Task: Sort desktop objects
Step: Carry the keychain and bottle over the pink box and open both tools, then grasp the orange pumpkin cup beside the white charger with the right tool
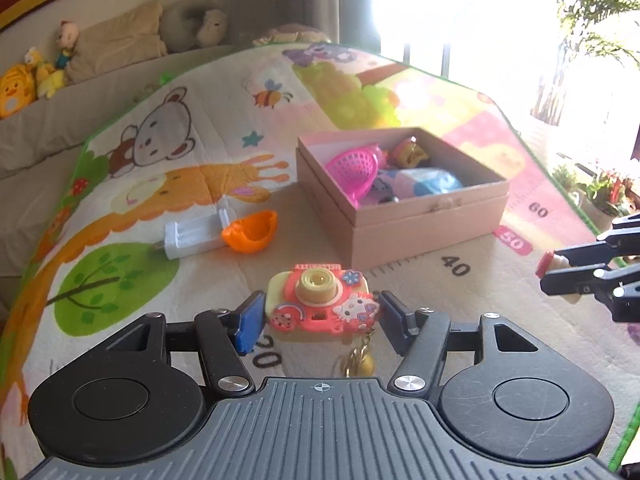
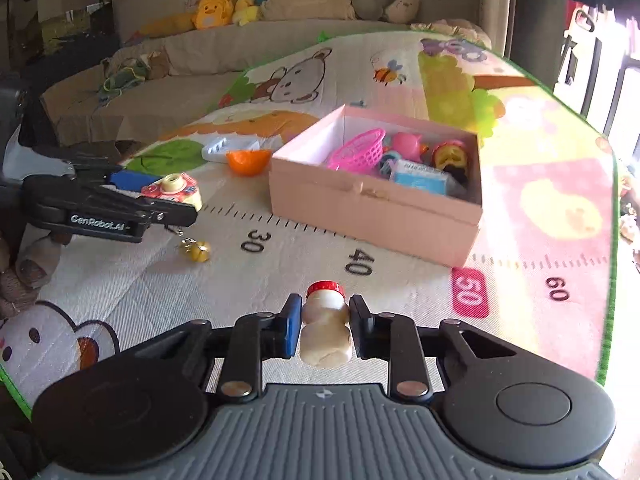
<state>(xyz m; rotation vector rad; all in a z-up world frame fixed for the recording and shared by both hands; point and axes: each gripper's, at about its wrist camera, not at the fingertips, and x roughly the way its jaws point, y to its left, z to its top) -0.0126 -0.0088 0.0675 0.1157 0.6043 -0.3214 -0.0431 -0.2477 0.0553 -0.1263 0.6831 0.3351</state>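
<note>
In my left gripper (image 1: pixel 320 314) I hold a pink toy camera (image 1: pixel 318 300), clamped by its two sides between the blue pads, lens facing up and away from me; it is lifted clear of the play mat (image 1: pixel 160 184), and a gold bell on a short chain (image 1: pixel 358 360) dangles under it at about five o'clock. From the right wrist view the same camera (image 2: pixel 174 190) sits at nine o'clock, its bell (image 2: pixel 198 250) hanging free above the mat.

My right gripper (image 2: pixel 325 322) is closed on a small cream bottle with a red cap (image 2: pixel 326 320), cap pointing forward, the pads pressing its waist. In the left view that gripper (image 1: pixel 560 272) comes in at three o'clock with the red cap just showing at its tip.

Ahead of both, at about one o'clock from the camera, stands the open pink box (image 1: pixel 424 220). It already holds a pink mesh basket (image 1: pixel 354 168), a blue-and-white packet (image 1: pixel 424 180) and a round yellow-and-red toy (image 1: pixel 406 152); other small pieces lie among them, but glare and blur make me unsure what they are.

On the mat at eleven o'clock from the camera lie an orange half-shell (image 1: pixel 250 234), open side up, and touching it on the left a white battery charger (image 1: pixel 192 236).

Beyond the mat runs a beige sofa (image 2: pixel 224 48) with plush toys (image 2: pixel 224 8) along its back.
</note>
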